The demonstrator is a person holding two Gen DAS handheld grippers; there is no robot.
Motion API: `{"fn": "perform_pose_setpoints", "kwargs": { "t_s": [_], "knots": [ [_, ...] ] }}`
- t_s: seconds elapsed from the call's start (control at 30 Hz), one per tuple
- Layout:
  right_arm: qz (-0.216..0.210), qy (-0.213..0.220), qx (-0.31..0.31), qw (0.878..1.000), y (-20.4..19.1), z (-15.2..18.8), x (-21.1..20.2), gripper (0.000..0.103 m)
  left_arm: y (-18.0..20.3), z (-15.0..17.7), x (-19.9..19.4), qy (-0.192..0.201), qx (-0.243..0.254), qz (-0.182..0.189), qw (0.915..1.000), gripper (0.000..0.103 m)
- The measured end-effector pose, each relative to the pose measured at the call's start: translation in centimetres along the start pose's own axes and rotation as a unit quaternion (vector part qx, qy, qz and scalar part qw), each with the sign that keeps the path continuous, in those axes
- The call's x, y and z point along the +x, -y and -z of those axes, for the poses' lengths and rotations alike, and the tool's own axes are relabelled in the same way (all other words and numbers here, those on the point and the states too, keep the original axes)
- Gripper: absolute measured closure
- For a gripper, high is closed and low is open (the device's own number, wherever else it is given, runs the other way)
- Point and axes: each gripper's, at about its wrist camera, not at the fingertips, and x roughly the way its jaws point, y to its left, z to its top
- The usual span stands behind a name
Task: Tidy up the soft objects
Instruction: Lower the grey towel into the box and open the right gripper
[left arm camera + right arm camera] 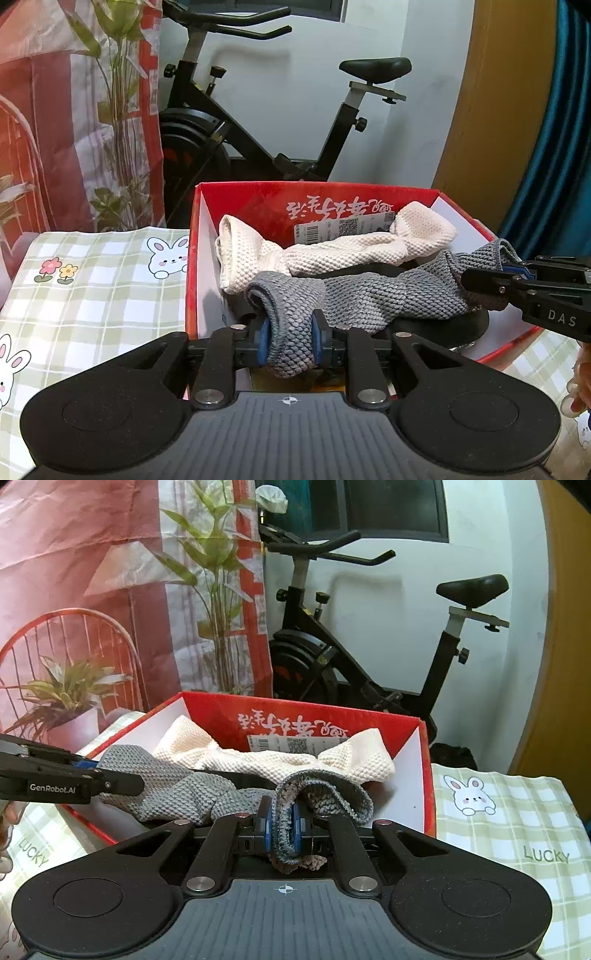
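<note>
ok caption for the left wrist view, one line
Both grippers, left and right, hold a grey knit cloth over a red box.

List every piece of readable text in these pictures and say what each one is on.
"DAS": on the right hand-held gripper.
"GenRobot.AI": on the left hand-held gripper.
"LUCKY": on the checked tablecloth.
White brush characters, upside down, on the red box: not readable.
Barcode label print: too small.

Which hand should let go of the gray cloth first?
Probably the right gripper: its end of the gray cloth already hangs inside the red box. The left gripper pinches its end near the box's edge.
</note>
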Motion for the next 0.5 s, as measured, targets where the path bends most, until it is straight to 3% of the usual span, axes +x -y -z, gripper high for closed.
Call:
{"fn": "perform_pose_setpoints", "kwargs": {
  "t_s": [0.07, 0.17, 0.23, 0.37, 0.47, 0.5],
  "knots": [
    [-0.001, 0.0, 0.004, 1.0, 0.1, 0.1, -0.1, 0.092, 0.0, -0.1, -0.3, 0.003, 0.0, 0.001, 1.0, 0.071],
    [0.005, 0.0, 0.006, 1.0, 0.2, 0.3, -0.6, 0.087, 0.1, -0.2, -0.7, 0.013, -0.002, 0.005, 0.9999, 0.043],
    [0.012, 0.004, 0.01, 1.0, 0.2, 0.4, -1.1, 0.08, 0.2, -0.4, -1.1, 0.021, -0.004, 0.005, 0.9998, 0.035],
    [0.025, 0.01, 0.016, 1.0, 0.4, 0.6, -2.3, 0.056, 0.6, -0.5, -2.1, 0.04, -0.005, 0.008, 0.9992, 0.017],
    [0.036, 0.013, 0.019, 0.999, 0.3, 1.1, -3.3, 0.038, 1.1, -0.4, -3.0, 0.051, -0.002, 0.008, 0.9987, 0.011],
    [0.038, 0.014, 0.02, 0.999, 0.3, 1.3, -3.6, 0.036, 1.2, -0.3, -3.2, 0.052, -0.002, 0.009, 0.9986, 0.011]
  ]
}}
